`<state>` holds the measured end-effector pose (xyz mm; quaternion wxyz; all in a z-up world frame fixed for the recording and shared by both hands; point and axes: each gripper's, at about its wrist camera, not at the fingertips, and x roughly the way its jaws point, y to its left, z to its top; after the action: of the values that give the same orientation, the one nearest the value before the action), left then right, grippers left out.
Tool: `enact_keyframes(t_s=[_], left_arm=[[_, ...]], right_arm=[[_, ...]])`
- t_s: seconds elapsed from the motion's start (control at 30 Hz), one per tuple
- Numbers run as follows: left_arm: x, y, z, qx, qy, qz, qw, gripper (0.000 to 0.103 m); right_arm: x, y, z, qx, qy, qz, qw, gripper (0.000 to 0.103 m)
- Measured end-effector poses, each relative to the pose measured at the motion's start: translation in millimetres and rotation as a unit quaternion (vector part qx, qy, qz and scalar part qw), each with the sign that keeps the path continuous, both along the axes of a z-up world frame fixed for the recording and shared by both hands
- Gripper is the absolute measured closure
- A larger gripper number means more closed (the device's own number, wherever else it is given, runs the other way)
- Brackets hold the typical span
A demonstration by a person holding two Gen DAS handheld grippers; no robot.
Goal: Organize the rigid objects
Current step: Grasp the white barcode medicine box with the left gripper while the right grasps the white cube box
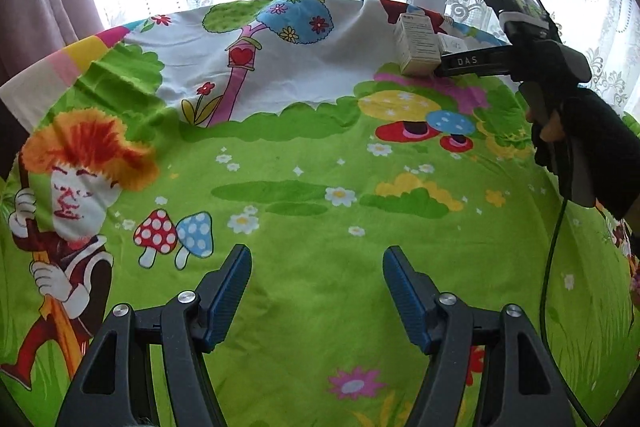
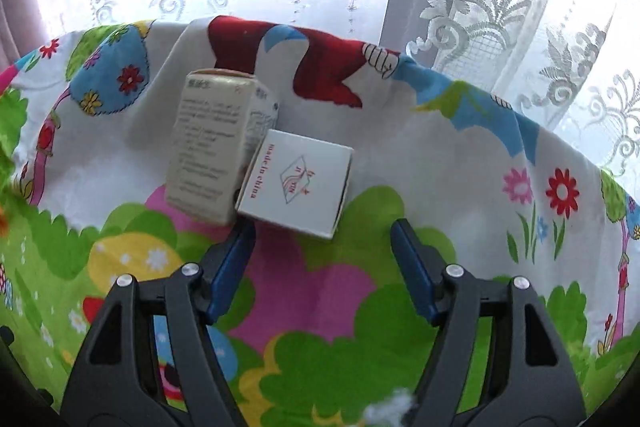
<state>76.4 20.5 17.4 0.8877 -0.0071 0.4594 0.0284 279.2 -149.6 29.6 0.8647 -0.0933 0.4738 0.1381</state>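
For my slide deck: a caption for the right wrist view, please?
Open right gripper nears a white box touching a taller cream box on a cartoon-print cloth.

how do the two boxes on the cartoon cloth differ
The cream box is taller and longer, with a side covered in dense small print; the white box is squatter, nearly cube-shaped, with a red logo and "made in china". The cream box sits farther left, the white box to its right and closer to the open right claw. Both are small cardboard cartons, side by side and apparently touching, on the cartoon cloth.
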Motion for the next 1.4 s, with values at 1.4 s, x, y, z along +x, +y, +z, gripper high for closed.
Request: enact_keyframes(t_s=[1.4], left_arm=[[44.7, -38.0, -4.7, -0.023, 0.013, -0.075, 0.9968, 0.051]], right_arm=[[-153.8, -78.8, 2.4, 0.052, 0.011, -0.093, 0.994, 0.03]])
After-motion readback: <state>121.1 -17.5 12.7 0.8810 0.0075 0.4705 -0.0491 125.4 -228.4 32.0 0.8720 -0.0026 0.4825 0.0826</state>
